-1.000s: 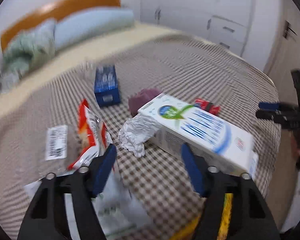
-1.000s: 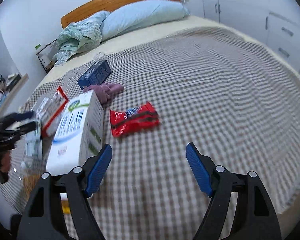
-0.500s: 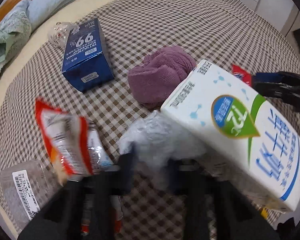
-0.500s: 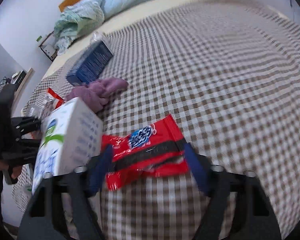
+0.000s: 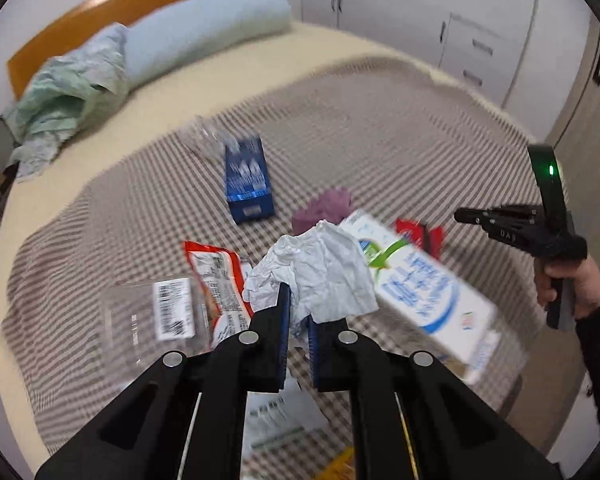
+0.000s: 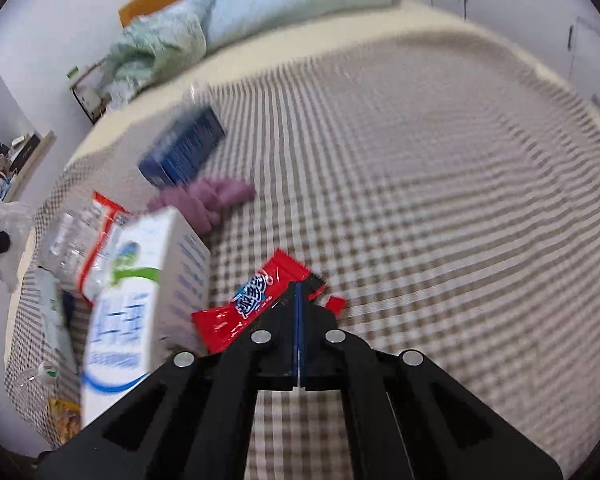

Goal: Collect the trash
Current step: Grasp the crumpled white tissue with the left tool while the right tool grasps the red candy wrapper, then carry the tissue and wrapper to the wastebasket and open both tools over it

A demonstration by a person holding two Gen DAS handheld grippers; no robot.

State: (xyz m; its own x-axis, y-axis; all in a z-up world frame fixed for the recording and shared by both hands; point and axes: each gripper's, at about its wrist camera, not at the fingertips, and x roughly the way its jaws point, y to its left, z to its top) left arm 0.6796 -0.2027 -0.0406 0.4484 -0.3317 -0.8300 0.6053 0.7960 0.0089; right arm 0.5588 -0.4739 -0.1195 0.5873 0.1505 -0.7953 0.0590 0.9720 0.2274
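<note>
The left gripper [image 5: 298,312] has its blue pads pinched on the lower edge of a crumpled white paper wad [image 5: 316,270]; the jaws are closing, only a thin gap between them with the paper in it, and the wad hangs clear above the checked bedspread [image 5: 380,128]. The right gripper [image 6: 298,300] has its jaws pressed fully together on the near edge of a red snack wrapper [image 6: 252,304], which sticks out to the left of the fingers, just above the cloth.

Between the two sits a large white milk carton [image 5: 416,292] lying on its side, its long face printed in blue and green. It lies close against the red wrapper and blocks the straight line from one gripper to the other. Behind it a purple cloth [image 5: 324,208] is bunched up, and farther back a dark blue box [image 5: 248,180] lies flat, with a crushed clear plastic piece [image 5: 204,136] at its far end.

Left of the paper wad lies a red-and-white snack bag [image 5: 216,276], and beside that a clear plastic tray with a barcode label [image 5: 160,312]. Under the left gripper's arms more flat white packaging [image 5: 280,416] and a bit of yellow wrapper [image 5: 340,460] lie near the bed's edge.

At the head of the bed there is a pale blue pillow [image 5: 208,32], a rumpled green blanket [image 5: 68,96] and a wooden headboard [image 5: 132,0]. White cupboards [image 5: 460,20] line the far wall. A person's hand [image 5: 576,284] grips the right tool's handle.
</note>
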